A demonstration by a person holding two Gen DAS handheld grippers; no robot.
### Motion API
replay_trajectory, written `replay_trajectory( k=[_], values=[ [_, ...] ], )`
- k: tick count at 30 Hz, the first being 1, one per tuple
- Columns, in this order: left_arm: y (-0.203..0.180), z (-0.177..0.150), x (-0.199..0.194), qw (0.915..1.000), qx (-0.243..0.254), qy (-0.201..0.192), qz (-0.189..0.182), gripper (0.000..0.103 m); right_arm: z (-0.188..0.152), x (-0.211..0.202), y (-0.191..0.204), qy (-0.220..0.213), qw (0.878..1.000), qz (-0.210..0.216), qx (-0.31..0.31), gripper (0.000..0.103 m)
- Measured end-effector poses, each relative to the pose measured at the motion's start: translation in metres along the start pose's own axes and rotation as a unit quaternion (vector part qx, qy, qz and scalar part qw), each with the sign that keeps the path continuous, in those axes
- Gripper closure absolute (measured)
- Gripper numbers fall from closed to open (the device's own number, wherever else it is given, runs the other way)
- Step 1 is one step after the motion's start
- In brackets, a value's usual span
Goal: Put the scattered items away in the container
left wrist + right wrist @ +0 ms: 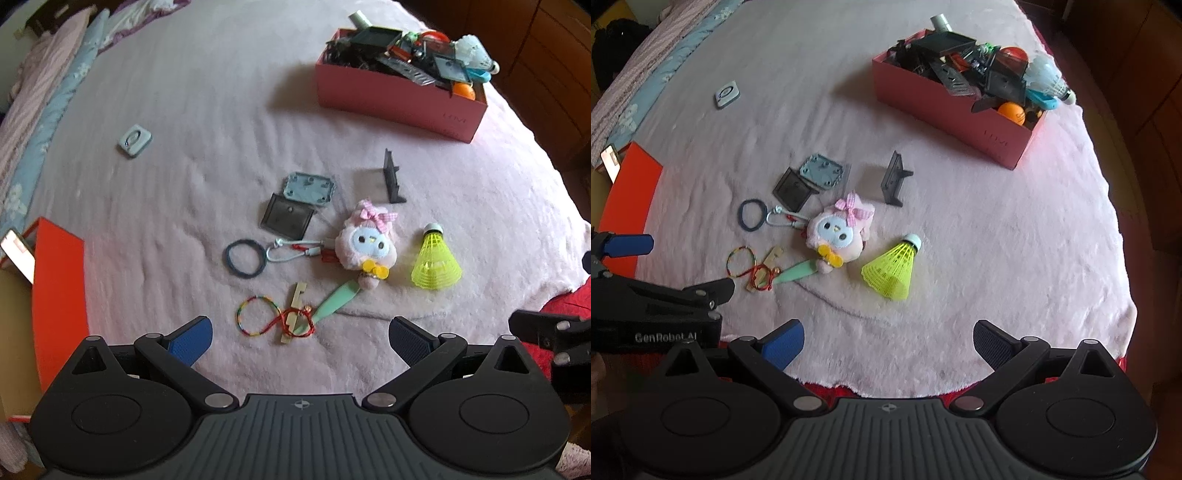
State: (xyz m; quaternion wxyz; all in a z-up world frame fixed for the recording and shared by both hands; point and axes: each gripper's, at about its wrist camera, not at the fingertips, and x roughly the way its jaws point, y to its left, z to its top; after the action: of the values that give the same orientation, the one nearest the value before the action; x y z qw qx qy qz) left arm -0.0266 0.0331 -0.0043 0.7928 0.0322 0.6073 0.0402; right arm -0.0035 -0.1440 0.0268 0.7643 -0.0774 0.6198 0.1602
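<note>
A pink box (391, 94) (945, 110) heaped with parts stands at the far right of the bed. Scattered on the blanket lie a pink plush penguin (367, 245) (836, 236), a yellow shuttlecock (436, 264) (892, 267), a black bracket (393, 177) (895, 181), two square plates (299, 203) (809, 179), a blue hair tie (243, 258) (751, 214), a beaded bracelet (258, 317) (740, 260) and a mint spoon (334, 299) (794, 273). My left gripper (301, 339) hangs open just short of the bracelet. My right gripper (888, 345) is open below the shuttlecock, nothing between its fingers.
A small square case (135, 140) (727, 94) lies alone at the far left. An orange lid (59, 288) (628, 199) and a phone (18, 254) sit at the left edge. Folded bedding (48, 85) lines the far left. The blanket ends near the right gripper.
</note>
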Motion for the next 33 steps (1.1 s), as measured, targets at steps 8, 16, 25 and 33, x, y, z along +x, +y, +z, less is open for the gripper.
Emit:
replay_trajectory(
  k=[8, 16, 25, 33],
  values=[
    [0.021, -0.013, 0.025, 0.9978, -0.041, 0.028, -0.044, 0.0, -0.001, 0.026, -0.004, 0.016, 1.0, -0.022, 0.011, 0.004],
    [0.026, -0.006, 0.041, 0.9958, -0.074, 0.036, -0.041, 0.0, 0.015, 0.067, -0.036, 0.031, 0.995, -0.001, 0.095, 0.004],
    [0.028, 0.003, 0.065, 0.9937, -0.094, 0.06, -0.013, 0.0, 0.047, 0.127, -0.047, 0.043, 0.99, 0.008, 0.134, 0.015],
    [0.02, 0.015, 0.079, 0.9959, -0.081, 0.041, -0.003, 0.0, 0.061, 0.187, -0.048, 0.075, 0.985, 0.017, 0.152, 0.038]
  ],
)
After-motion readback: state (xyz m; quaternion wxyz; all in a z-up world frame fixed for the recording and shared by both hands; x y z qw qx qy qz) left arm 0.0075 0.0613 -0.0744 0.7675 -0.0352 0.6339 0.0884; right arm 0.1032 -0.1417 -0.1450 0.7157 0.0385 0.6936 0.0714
